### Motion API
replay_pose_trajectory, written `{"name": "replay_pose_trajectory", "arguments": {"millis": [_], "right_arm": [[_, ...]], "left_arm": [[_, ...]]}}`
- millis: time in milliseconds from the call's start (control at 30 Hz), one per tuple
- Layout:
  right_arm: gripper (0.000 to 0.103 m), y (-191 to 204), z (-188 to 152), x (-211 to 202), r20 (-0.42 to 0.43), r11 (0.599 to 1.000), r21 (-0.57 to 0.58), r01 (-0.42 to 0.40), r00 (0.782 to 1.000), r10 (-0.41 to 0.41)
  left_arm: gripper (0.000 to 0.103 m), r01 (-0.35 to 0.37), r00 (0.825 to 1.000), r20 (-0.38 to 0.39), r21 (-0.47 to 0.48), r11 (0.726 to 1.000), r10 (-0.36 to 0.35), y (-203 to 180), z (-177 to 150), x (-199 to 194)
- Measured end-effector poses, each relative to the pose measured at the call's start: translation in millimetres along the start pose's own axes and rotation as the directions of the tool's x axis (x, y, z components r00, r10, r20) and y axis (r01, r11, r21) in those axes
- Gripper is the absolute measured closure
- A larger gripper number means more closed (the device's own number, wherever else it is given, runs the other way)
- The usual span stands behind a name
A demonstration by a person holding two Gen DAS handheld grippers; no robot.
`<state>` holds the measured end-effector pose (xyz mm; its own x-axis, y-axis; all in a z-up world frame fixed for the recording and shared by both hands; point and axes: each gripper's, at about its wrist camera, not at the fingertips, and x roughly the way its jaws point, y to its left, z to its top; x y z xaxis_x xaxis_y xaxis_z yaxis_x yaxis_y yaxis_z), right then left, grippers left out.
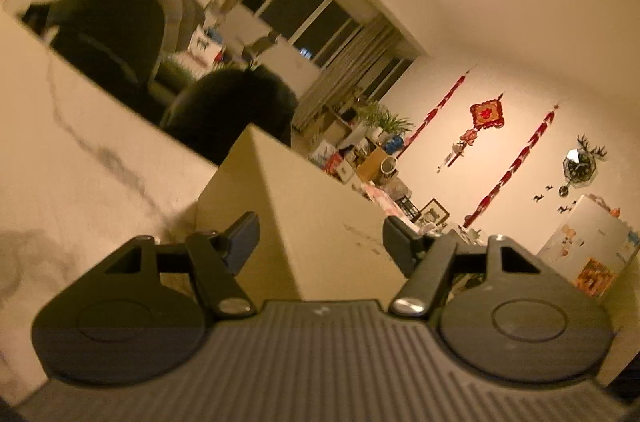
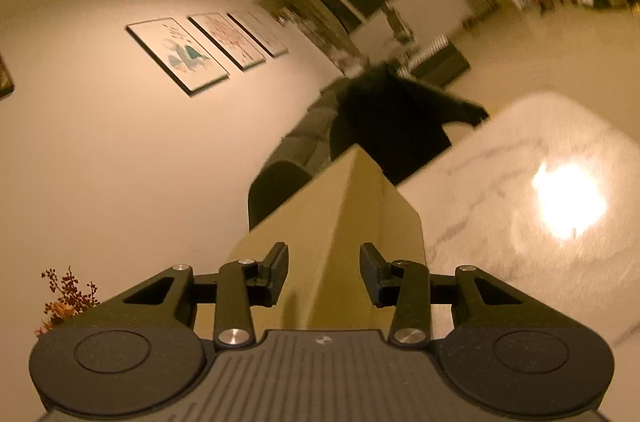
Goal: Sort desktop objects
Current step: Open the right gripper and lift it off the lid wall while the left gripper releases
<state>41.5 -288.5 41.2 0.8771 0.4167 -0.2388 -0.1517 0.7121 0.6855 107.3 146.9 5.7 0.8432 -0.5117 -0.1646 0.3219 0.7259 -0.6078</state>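
Observation:
A plain tan box [image 1: 304, 182] stands on the white marbled table [image 1: 80, 162], one of its edges pointing at the camera. My left gripper [image 1: 320, 242] straddles that edge with its jaws wide; its dark fingers [image 1: 244, 242] lie in front of the box's two faces and no pad visibly presses. In the right wrist view the same box [image 2: 344, 206] runs between the fingers of my right gripper [image 2: 324, 270]. These jaws stand narrower than the box, which shows behind both fingers, and contact is unclear. The table [image 2: 520, 190] lies to the right.
Two dark chair backs [image 1: 232, 118] [image 1: 108, 34] stand beyond the table's far edge. A dark garment [image 2: 392, 126] lies on a sofa [image 2: 288, 162]. Cluttered shelves [image 1: 360, 150] and a fridge [image 1: 592, 246] line the far wall. Dried flowers [image 2: 68, 294] are at the lower left.

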Motion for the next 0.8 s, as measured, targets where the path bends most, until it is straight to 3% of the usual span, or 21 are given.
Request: {"name": "replay_pose_trajectory", "arguments": {"millis": [300, 467, 633, 800], "right_arm": [[0.052, 53.4, -17.9, -1.1, 0.014, 0.966, -0.258, 0.001, 1.000, 0.003], [0.049, 62.3, -33.1, 7.4, -0.001, 0.943, -0.332, 0.022, 1.000, -0.024], [0.047, 62.6, -40.0, 9.4, 0.008, 0.937, -0.349, 0.024, 1.000, -0.022], [0.046, 64.8, -46.6, 10.9, 0.020, 0.915, -0.401, 0.036, 0.999, -0.030]], "left_arm": [[0.013, -0.043, 0.999, -0.022, 0.191, 0.981, 0.048, -30.9, -12.7, 8.0], [0.004, -0.054, 0.998, -0.018, 0.255, 0.965, 0.061, -32.4, -22.7, 7.4], [0.002, -0.068, 0.996, -0.044, 0.267, 0.961, 0.082, -27.0, -29.5, 8.4], [0.002, -0.068, 0.993, -0.084, 0.182, 0.981, 0.085, -7.7, -39.9, 10.8]]}}
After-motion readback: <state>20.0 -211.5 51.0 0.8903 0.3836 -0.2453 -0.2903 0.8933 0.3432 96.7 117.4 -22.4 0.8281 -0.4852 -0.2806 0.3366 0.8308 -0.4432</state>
